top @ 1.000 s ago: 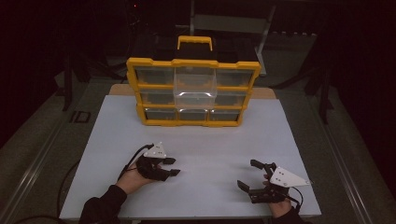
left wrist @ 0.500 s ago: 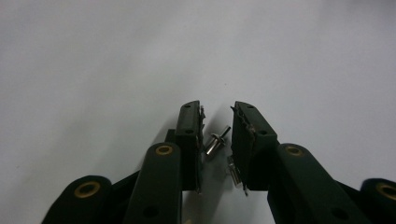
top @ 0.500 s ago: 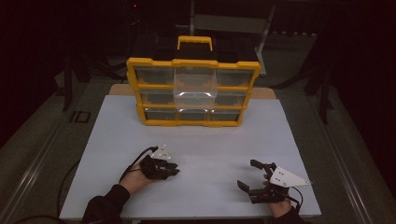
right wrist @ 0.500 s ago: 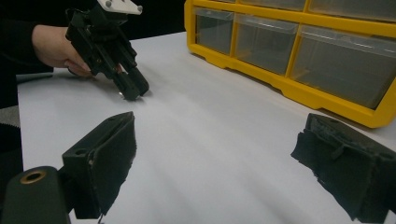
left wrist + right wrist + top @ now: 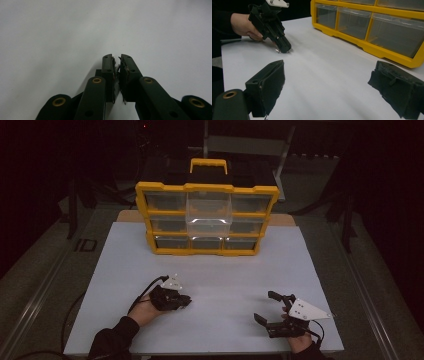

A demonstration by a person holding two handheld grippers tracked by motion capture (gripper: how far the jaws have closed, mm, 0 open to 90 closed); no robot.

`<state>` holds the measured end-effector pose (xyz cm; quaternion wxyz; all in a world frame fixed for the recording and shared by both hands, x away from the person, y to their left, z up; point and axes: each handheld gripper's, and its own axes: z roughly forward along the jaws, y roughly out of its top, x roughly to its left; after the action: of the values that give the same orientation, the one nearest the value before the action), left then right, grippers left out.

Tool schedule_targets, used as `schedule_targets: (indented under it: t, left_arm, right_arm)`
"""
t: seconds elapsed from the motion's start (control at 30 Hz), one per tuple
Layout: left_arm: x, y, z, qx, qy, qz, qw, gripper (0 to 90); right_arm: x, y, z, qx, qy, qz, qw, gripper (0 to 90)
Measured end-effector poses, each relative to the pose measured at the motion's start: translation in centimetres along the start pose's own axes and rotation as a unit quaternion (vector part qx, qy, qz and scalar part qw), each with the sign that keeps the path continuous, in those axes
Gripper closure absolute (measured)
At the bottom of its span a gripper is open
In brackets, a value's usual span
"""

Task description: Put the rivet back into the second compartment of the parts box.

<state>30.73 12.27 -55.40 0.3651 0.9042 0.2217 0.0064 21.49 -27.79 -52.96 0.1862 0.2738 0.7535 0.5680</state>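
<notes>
Overhead, we hold the left gripper (image 5: 186, 301) low on the white table (image 5: 220, 270), the right gripper (image 5: 267, 309) spread wide, the yellow organizer (image 5: 207, 217) far off. Left gripper view: jaws pinched on a small metal piece (image 5: 117, 68). Right gripper view: that piece (image 5: 277, 51) touches the table. Next, we judge, lift and carry it toward a drawer.

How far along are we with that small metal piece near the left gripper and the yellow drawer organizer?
Done: the left gripper has its jaws nearly together, tips down on the white table. In hand: a small metal piece lies at those tips; whether it is actually pinched, I cannot tell. The right gripper waits open and empty. Left: lifting the piece and, probably, carrying it to the yellow organizer, whose middle clear drawer juts forward.
</notes>
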Motion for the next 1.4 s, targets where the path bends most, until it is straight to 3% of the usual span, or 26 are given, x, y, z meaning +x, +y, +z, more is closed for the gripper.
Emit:
schedule_targets:
  t: [0.17, 0.67, 1.4]
  left_arm:
    - [0.2, 0.3, -0.8, -0.01, 0.002, -0.004, 0.9999, 81.1]
    - [0.8, 2.6, -5.1, -0.044, 0.012, -0.003, 0.999, 81.1]
    - [1.2, 6.8, -11.8, -0.076, 0.037, 0.027, 0.9961, 81.1]
  right_arm:
    - [0.0, 0.0, 0.0, -0.001, 0.0, 0.0, 1.0, 10.5]
    - [-0.1, 0.0, 0.0, -0.002, 0.0, 0.001, 1.0, 10.5]
    - [-0.1, 0.0, 0.0, -0.001, -0.001, 0.003, 1.0, 10.5]
